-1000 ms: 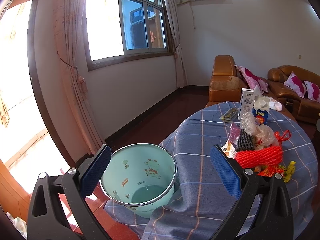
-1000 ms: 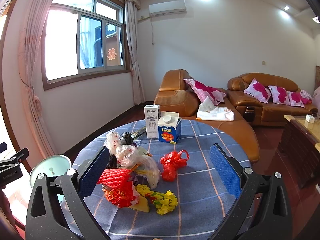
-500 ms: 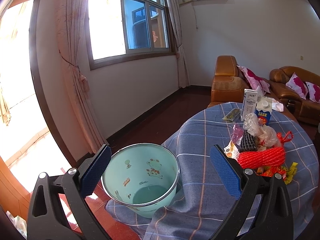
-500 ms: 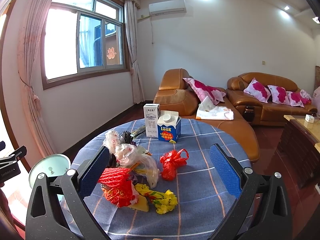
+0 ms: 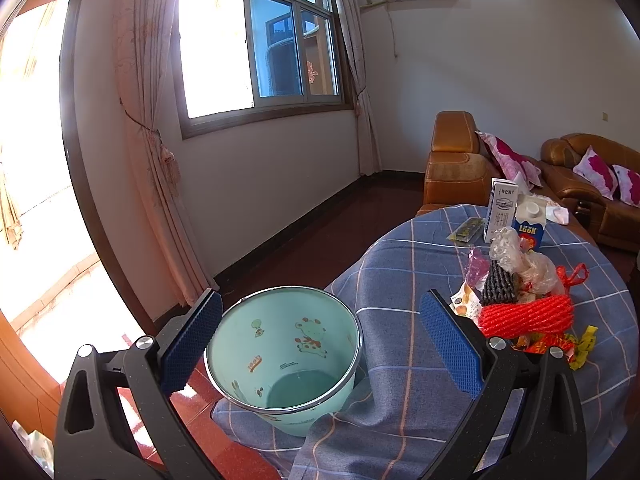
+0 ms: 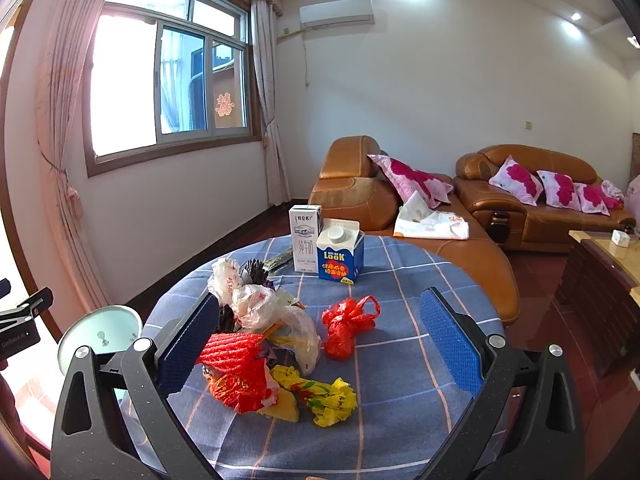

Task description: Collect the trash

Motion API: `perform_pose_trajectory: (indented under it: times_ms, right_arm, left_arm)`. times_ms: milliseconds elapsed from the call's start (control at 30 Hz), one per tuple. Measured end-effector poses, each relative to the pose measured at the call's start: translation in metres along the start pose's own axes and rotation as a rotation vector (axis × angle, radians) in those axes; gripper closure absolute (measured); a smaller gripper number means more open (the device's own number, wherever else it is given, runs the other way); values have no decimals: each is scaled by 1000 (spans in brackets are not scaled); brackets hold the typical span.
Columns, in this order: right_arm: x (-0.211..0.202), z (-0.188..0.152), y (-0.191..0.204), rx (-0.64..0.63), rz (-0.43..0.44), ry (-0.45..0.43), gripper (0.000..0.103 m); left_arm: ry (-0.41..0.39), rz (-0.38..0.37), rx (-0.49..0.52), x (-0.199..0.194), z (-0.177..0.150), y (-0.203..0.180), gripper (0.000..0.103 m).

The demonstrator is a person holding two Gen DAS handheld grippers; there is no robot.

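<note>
A mint-green bin (image 5: 282,356) with cartoon prints stands empty at the table's left edge, partly under the hanging cloth. My left gripper (image 5: 320,344) is open, its pads either side of the bin's mouth, a little above it. A heap of trash lies on the blue checked tablecloth (image 6: 400,360): red foam net (image 6: 230,352), clear plastic bags (image 6: 276,312), red plastic bag (image 6: 346,326), yellow wrappers (image 6: 328,398). Two milk cartons (image 6: 340,254) stand behind. My right gripper (image 6: 316,344) is open and empty, above the heap's near side. The bin (image 6: 100,332) shows at left in the right wrist view.
The round table drops off on all sides. Brown leather sofas (image 6: 532,200) with pink cushions stand behind the table. A wooden cabinet (image 6: 600,276) is at right. A window and curtains (image 5: 160,160) are at left, over red floor.
The left gripper has drifted slightly left and closer to the bin. The right gripper has barely moved.
</note>
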State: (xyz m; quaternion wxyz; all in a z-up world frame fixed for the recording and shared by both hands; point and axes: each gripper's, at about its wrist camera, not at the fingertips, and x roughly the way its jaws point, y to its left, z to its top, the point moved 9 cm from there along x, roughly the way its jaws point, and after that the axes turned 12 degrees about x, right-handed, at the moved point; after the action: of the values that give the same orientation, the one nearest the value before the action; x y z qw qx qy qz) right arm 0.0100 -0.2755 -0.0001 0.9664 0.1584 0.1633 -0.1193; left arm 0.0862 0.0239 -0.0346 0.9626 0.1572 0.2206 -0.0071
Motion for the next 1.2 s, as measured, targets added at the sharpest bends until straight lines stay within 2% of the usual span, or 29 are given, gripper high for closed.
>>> perform_pose_trajectory:
  times_ms: [1200]
  right_arm:
    - [5,-5,-5,0,-17,-2,5]
  left_arm:
    - [29,9,14,13,-9,0,6]
